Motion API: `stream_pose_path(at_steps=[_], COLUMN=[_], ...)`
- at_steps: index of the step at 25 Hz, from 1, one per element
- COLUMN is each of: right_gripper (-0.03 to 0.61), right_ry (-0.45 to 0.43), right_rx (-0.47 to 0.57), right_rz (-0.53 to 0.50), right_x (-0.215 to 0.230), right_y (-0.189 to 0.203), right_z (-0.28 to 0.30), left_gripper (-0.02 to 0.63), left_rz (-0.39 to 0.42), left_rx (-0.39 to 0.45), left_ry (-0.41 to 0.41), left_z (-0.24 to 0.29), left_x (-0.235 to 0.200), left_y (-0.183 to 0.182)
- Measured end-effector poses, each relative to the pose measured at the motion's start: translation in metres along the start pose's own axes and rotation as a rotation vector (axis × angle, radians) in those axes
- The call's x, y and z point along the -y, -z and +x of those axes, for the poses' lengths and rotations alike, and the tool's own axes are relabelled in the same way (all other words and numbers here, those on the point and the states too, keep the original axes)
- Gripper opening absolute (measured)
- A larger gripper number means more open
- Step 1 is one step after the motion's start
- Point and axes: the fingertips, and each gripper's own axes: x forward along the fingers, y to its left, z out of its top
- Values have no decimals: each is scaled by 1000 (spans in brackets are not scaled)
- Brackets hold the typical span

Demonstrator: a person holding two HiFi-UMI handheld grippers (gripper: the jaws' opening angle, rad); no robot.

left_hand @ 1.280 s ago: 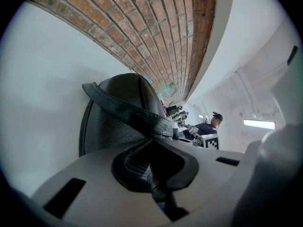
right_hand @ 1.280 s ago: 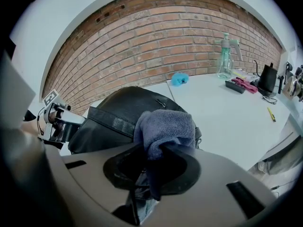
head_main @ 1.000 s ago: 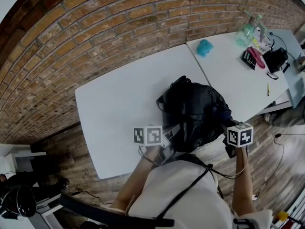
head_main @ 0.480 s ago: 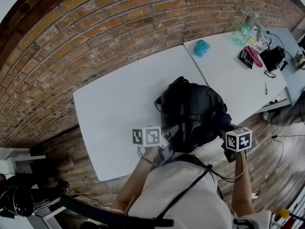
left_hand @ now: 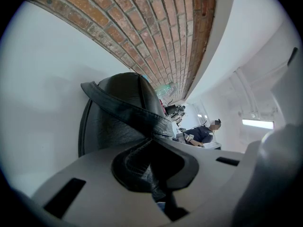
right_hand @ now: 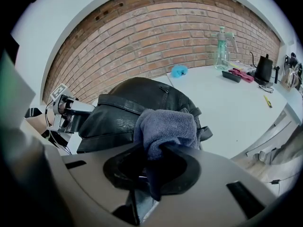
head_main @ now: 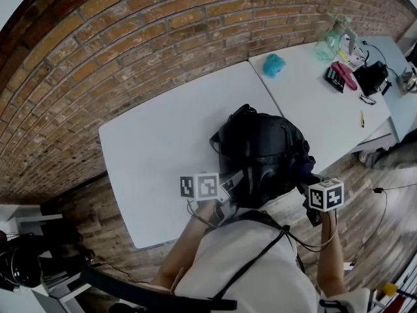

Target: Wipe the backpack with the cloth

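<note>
A black leather backpack (head_main: 260, 152) lies on the near edge of the white table (head_main: 163, 135); it also fills the left gripper view (left_hand: 123, 112) and shows in the right gripper view (right_hand: 137, 103). My left gripper (head_main: 225, 189) is shut on a fold of the backpack's leather at its near left side (left_hand: 151, 171). My right gripper (head_main: 311, 186) is shut on a blue-grey cloth (right_hand: 165, 126), which bunches out of the jaws against the backpack's right side. In the head view the cloth (head_main: 306, 167) shows only as a dark blue patch.
A second white table (head_main: 319, 96) adjoins on the right, carrying a turquoise cloth (head_main: 274, 64), a spray bottle (head_main: 332, 39), a calculator (head_main: 336, 79), a black kettle (right_hand: 263, 69) and a yellow pen (head_main: 362, 118). Brick wall behind; wooden floor below.
My right gripper with the cloth has drifted slightly down and left along the backpack's right side. The left gripper keeps its hold in the same place.
</note>
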Motion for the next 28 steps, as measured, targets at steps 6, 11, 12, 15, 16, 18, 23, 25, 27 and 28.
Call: stream_pose_path(at_steps=[6,11,12,15,16,18,23,25,27,28], right_gripper=[77,77,77,77,77,77,77,77,77,77], right_ry=[-21,-24,-29,-43,-48,-64,-105,-109,-102,-100], right_rx=[-22,-56,-60,-80,-94,-126,-190,-217,-239,-243], right_rz=[-3,-15,-14,-18,-22,-28,-30,-27,-27,-31], right_x=[-7,-9,-11,-14,-15,-17,-22,-24,-22,-22], right_y=[8,16,17,23,25,31,43,43,40,36], right_z=[-2,-5,-6,-7,-8,-10,-17,-21,-28,-33], left_gripper=[3,3,4,3,3,3,3,3,3,3], left_rz=[-1,-2,-2,-2,-3,-5,-3,-4,-10,-14], left_rx=[3,8,7,8,10,13,15,17,20,22], left_ry=[2,3,2,3,4,5,4,5,8,9], left_z=[0,-1,-1,-1,-1,-1,0,-1,-1,-1], left_x=[0,-1,-1,-1,-1,0,0,0,0,1], left_y=[0,0,0,0,0,0,0,0,-1,-1])
